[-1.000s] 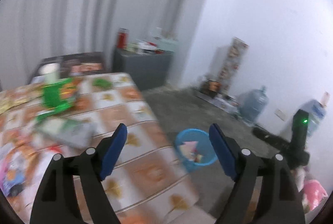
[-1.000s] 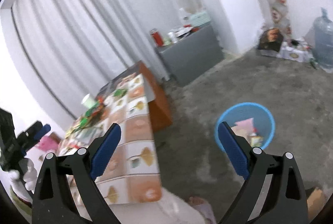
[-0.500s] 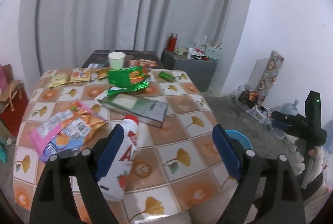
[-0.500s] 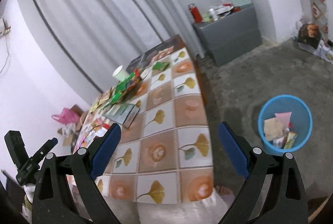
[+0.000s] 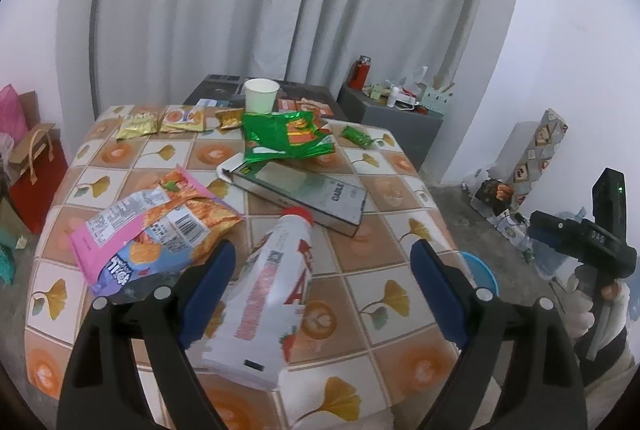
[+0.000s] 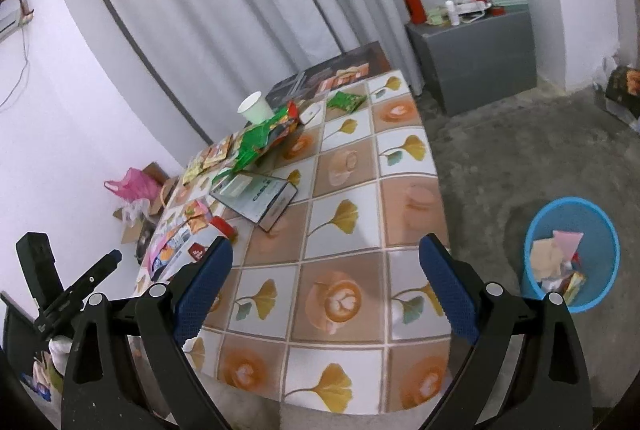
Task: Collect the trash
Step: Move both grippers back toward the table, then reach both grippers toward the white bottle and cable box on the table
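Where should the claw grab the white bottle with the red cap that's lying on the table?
Probably around the bottle's wide white body, not the narrow red cap. It lies on its side, cap pointing away, already between the open fingers of the left claw. So come down from above and the near side, one finger on each long flank. The body is broad, so the claw must stay wide open.

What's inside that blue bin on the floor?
The blue bin holds crumpled paper, a pink scrap and some colourful wrappers, piled toward its bottom. Whatever lies beneath that pile is covered. From the left camera only a sliver of the rim shows.
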The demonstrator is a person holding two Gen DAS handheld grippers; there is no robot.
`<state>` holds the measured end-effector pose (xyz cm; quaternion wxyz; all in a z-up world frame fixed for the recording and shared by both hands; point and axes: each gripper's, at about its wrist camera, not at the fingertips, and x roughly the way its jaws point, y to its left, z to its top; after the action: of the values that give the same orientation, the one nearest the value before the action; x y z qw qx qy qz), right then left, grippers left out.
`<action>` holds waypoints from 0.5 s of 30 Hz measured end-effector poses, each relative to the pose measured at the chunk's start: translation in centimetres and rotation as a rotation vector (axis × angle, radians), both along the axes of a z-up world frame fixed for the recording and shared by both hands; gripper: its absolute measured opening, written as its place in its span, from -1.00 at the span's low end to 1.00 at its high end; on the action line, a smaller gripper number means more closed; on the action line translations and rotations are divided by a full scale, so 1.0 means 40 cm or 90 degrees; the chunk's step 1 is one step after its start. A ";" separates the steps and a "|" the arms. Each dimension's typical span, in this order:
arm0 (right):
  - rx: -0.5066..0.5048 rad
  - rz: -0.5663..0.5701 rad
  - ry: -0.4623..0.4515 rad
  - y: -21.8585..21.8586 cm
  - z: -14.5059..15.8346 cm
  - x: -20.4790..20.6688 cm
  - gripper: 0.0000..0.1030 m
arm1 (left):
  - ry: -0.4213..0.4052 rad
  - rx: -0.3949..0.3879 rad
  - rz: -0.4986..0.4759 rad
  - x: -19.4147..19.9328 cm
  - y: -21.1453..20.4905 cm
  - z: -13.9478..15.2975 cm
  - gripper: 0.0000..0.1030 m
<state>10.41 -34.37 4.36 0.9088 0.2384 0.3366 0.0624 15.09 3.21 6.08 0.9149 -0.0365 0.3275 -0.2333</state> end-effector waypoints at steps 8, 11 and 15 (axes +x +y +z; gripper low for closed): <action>-0.004 0.033 0.026 0.042 -0.015 0.062 0.75 | 0.028 0.000 0.028 0.020 0.051 -0.034 0.68; -0.006 0.044 0.033 0.056 -0.018 0.081 0.75 | 0.040 -0.003 0.040 0.029 0.073 -0.046 0.68; -0.010 0.057 0.044 0.075 -0.025 0.102 0.75 | 0.054 -0.011 0.052 0.041 0.097 -0.063 0.68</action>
<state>14.49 -31.37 3.38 0.8946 0.2181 0.3789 0.0922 16.74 7.09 3.56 0.9086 -0.0678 0.3619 -0.1971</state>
